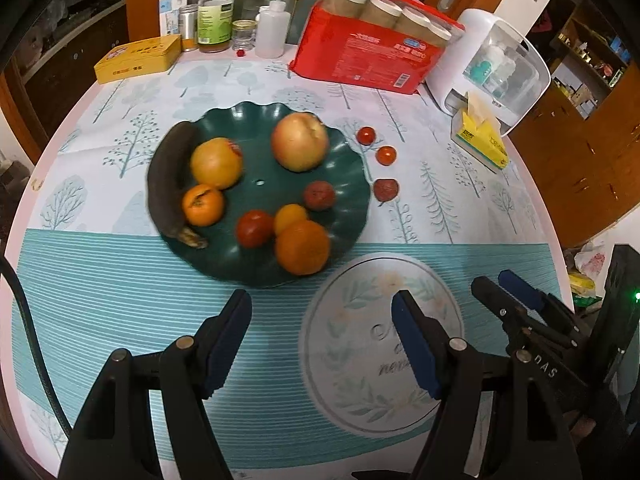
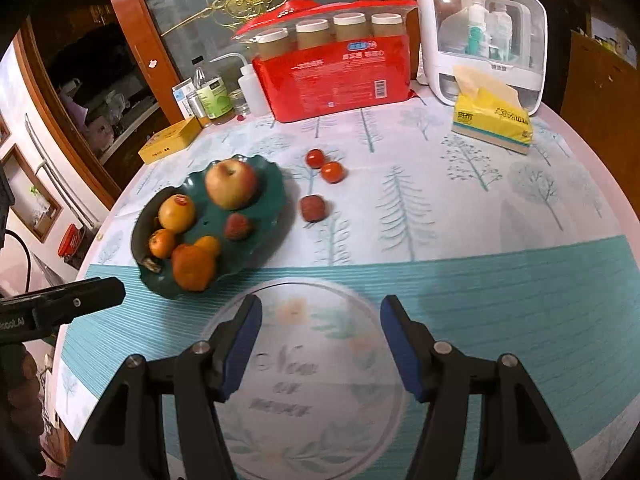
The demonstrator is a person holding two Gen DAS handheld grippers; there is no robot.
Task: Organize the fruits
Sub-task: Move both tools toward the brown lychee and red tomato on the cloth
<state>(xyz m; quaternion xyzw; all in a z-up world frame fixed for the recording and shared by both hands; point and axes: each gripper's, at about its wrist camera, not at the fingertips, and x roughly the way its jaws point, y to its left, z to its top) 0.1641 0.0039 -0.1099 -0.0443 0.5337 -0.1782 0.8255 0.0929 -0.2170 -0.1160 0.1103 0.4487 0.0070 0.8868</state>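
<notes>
A dark green scalloped plate (image 1: pixel 344 216) (image 2: pixel 276 200) holds an apple (image 1: pixel 300 141) (image 2: pixel 231 184), a blackened banana (image 1: pixel 164 176), a yellow-orange fruit (image 1: pixel 216 163), several oranges (image 1: pixel 302 247) (image 2: pixel 193 267), a tomato (image 1: pixel 254 229) and a lychee (image 1: pixel 319 195) (image 2: pixel 238 227). Two cherry tomatoes (image 1: pixel 366 135) (image 1: pixel 386 155) (image 2: pixel 315 158) (image 2: pixel 333 172) and a lychee (image 1: pixel 386 189) (image 2: pixel 313 208) lie on the cloth right of the plate. My left gripper (image 1: pixel 322 320) is open and empty, near of the plate. My right gripper (image 2: pixel 320 328) (image 1: pixel 500 284) is open and empty, over the round emblem.
At the back of the table stand a red package of jars (image 1: pixel 372 56) (image 2: pixel 336 76), a white cabinet box (image 1: pixel 492 68) (image 2: pixel 480 36), a yellow tissue pack (image 1: pixel 480 136) (image 2: pixel 492 120), a yellow tin (image 1: pixel 138 59) (image 2: pixel 170 140) and bottles (image 1: pixel 216 12).
</notes>
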